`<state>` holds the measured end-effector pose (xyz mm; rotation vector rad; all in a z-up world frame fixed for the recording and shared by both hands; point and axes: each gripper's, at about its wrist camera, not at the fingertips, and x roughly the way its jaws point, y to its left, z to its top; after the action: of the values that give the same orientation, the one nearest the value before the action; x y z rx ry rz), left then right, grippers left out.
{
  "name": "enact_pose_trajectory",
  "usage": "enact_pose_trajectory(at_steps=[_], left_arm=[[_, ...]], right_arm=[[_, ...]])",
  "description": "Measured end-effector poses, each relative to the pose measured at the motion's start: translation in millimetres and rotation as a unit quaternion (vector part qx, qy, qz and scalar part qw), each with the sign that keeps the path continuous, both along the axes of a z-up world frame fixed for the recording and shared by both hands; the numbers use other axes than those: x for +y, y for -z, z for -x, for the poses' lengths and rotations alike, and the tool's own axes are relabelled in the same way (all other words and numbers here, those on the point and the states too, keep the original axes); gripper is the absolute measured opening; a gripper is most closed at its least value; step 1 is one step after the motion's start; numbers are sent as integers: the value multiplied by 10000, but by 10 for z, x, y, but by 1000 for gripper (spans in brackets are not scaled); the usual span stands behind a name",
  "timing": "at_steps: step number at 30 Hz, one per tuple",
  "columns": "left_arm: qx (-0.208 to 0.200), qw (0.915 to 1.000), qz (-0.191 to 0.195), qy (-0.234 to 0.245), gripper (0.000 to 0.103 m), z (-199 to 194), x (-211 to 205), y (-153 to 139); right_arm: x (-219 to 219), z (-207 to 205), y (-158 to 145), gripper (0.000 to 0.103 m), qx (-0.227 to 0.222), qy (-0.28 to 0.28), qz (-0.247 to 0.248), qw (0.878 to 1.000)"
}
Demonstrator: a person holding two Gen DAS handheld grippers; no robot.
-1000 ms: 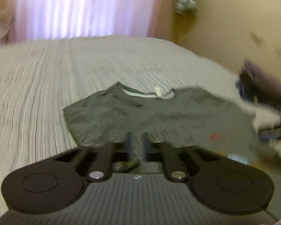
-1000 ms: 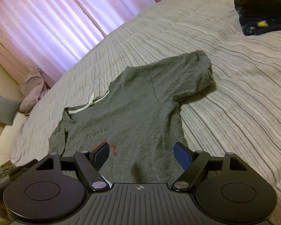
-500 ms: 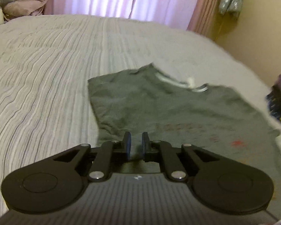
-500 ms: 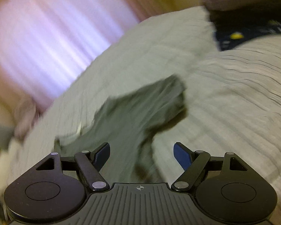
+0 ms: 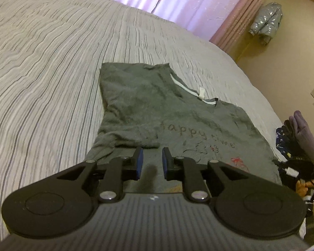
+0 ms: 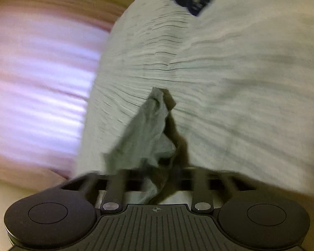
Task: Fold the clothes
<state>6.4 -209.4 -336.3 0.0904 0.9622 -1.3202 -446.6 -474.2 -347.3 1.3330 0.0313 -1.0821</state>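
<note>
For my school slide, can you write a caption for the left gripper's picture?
The left gripper, jaws opening with nothing between them, hovers above a grey T-shirt on a striped bed.

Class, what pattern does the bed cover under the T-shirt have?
The bed cover is pale grey with thin dark stripes, clearest in the left wrist view.

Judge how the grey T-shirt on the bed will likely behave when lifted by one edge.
Probably floppy: the grey T-shirt bunches and hangs in folds at the right gripper, whose jaws are closing. It lies thin on the bed, so likely light.
</note>
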Motion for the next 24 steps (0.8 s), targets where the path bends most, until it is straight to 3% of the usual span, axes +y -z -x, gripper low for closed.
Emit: enact_pose_trajectory(at_steps=[2,3,4,5,6,7,9,10,13,14,16,17,18,19,20,21,23,24], left_arm=[[-4,10000,-46,-10,14,-10,2,36],[-9,10000,-58,-24,14,-12,9,48],[-10,10000,-60,-38,14,-14,19,57],[-4,10000,-60,-51,14,-22,27,64],[3,10000,-60,-65,14,-30,34,73],[19,10000,-56,-79,14,-32,38,87],[69,9999,-56,-105,14,-44,51,108],[88,9999,-58,-103,14,-48,60,115],[113,9999,-67,-82,14,-46,85,129],[118,9999,-69,-74,14,-51,93,129],[127,9999,-71,-61,14,-60,110,128],[132,9999,-64,-64,14,-63,118,127],[140,9999,-58,-68,14,-67,126,125],[156,9998,-50,-79,14,-70,134,124],[172,9998,-40,-87,14,-71,143,122],[188,9998,-22,-83,14,-70,152,115],[218,9998,23,-36,14,-60,155,99],[225,9997,52,3,14,-52,148,88]], right_arm=[[-53,-200,-189,10,1061,-338,453,9927],[-44,-357,-313,10,1683,-565,830,9806],[7,-570,-441,10,2365,-853,1324,9588],[92,-838,-550,10,3130,-1224,1881,9229],[249,-1137,-591,10,3890,-1659,2468,8719],[434,-1441,-608,10,4597,-2092,3039,8078],[729,-1819,-492,10,5233,-2832,3628,7172],[816,-1910,-407,10,5336,-3084,3708,6948],[1012,-2088,-131,11,5461,-3708,3745,6512],[1012,-2095,-62,11,5454,-3778,3641,6536],[914,-2023,-11,13,5272,-3821,3336,6818],[903,-1973,-23,34,5186,-3825,3278,6909],[907,-1921,-44,71,5111,-3819,3253,6979],[943,-1859,-94,84,5015,-3810,3318,7023],[991,-1793,-156,86,4910,-3798,3419,7056],[1010,-1731,-224,86,4759,-3755,3437,7172],[1004,-1585,-377,82,4345,-3634,3378,7517],[983,-1508,-456,73,4097,-3591,3335,7694]])
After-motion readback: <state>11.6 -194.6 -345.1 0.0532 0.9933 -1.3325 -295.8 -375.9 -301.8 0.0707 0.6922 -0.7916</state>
